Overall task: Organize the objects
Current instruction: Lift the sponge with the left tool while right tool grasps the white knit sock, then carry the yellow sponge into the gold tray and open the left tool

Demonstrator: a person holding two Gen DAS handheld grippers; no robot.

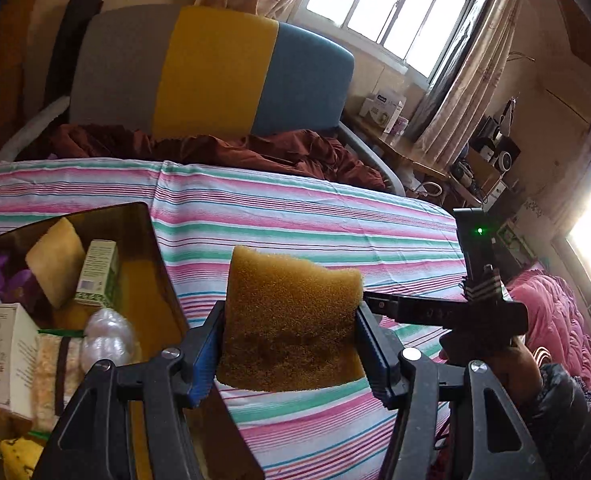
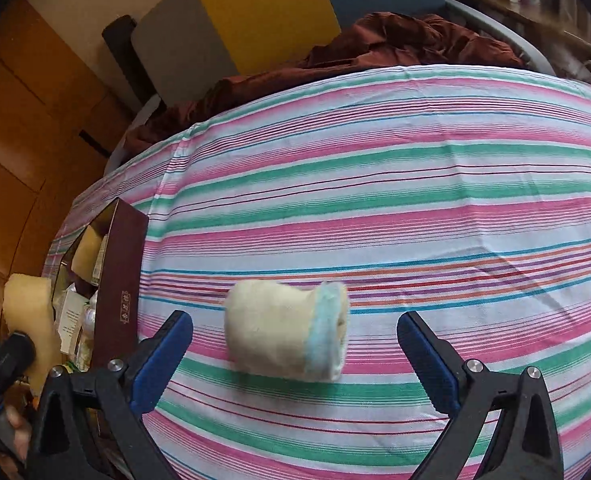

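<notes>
With your left gripper (image 1: 291, 344) clamped on the yellow sponge (image 1: 291, 320), carry it over the box (image 1: 151, 240) at left, while your wide-open right gripper (image 2: 295, 364) straddles the rolled towel (image 2: 287, 332) evenly on the striped cloth (image 2: 415, 200).

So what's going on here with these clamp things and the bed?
A person is tidying small items into a box on a striped sheet. The left gripper is clamped on a yellow sponge, held up beside the box. The right gripper stands open around a rolled cream towel lying on the sheet, not gripping it.
</notes>
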